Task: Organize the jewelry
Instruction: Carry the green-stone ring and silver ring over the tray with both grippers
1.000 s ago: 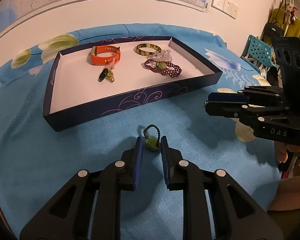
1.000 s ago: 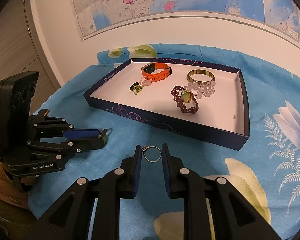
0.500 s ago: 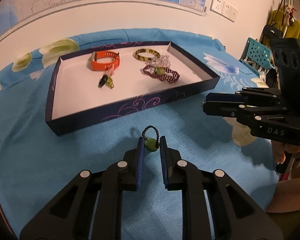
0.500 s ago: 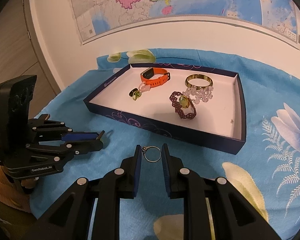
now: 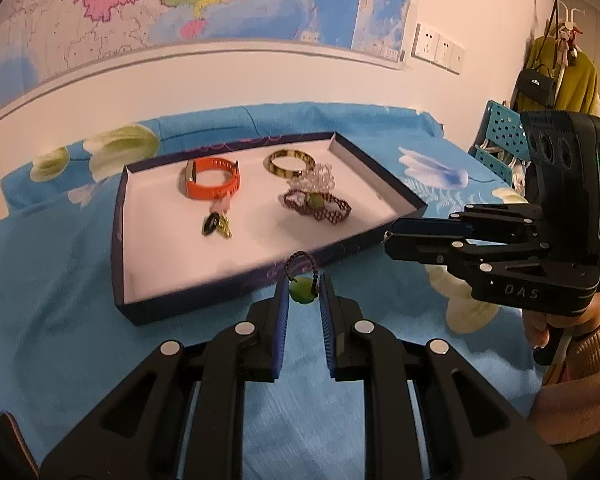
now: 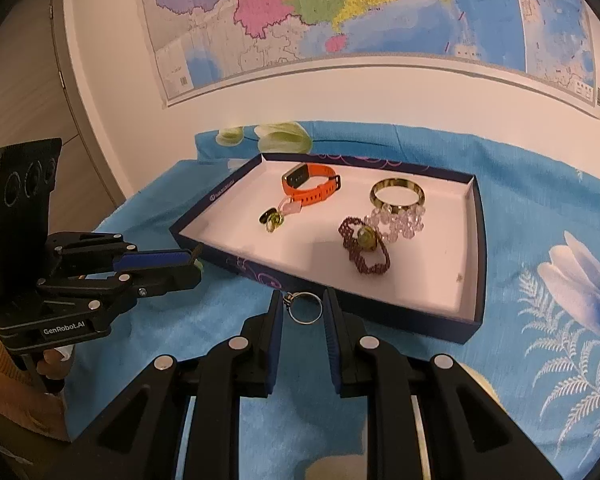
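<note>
My left gripper (image 5: 304,290) is shut on a green-stone ring with a dark beaded band (image 5: 302,282), held just above the near wall of the dark blue tray (image 5: 204,300). My right gripper (image 6: 305,307) is shut on a thin silver ring (image 6: 305,308), held at the tray's near wall (image 6: 380,316). In the tray lie an orange watch band (image 5: 212,182), a gold bangle (image 5: 290,162), a clear bead bracelet (image 5: 320,178), a maroon beaded bracelet with a green stone (image 5: 316,204) and small dark and green pieces (image 5: 216,226).
The tray sits on a blue flowered cloth (image 5: 60,320). The right gripper shows at the right in the left wrist view (image 5: 388,236), the left gripper at the left in the right wrist view (image 6: 198,258). A wall with a map stands behind.
Both grippers have risen off the cloth and moved toward the tray, each carrying its ring. The left gripper closed on the green-stone ring.
</note>
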`<state>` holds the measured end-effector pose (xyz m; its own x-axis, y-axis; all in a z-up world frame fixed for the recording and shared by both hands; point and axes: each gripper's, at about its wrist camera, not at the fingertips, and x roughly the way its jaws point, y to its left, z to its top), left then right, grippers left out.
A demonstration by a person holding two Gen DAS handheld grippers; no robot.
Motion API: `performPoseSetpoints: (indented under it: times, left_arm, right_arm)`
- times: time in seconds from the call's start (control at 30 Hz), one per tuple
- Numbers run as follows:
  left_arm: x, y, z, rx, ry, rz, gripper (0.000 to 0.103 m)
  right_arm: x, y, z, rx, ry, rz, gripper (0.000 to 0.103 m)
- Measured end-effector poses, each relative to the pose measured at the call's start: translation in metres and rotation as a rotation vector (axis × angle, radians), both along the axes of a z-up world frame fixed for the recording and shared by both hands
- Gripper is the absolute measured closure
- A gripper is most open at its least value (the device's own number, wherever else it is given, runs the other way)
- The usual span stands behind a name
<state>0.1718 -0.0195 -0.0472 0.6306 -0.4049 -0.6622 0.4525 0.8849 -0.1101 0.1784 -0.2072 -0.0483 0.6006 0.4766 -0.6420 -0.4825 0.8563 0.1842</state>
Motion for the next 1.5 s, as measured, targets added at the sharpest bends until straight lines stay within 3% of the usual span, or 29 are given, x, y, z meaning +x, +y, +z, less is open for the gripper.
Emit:
performPoseSetpoints:
  times: [0.5, 1.5]
  left_arm:
    - [0.018, -0.001, 0.013, -0.006, -0.046, 0.025, 0.087]
    - [0.051, -0.002, 0.009, 0.014, -0.041, 0.077, 0.087]
  right_arm:
    - [0.017, 0.002, 0.012, 0.008, -0.038, 0.000, 0.085]
    - [0.050, 0.007, 0.005, -0.004, -0.031, -0.019, 0.085]
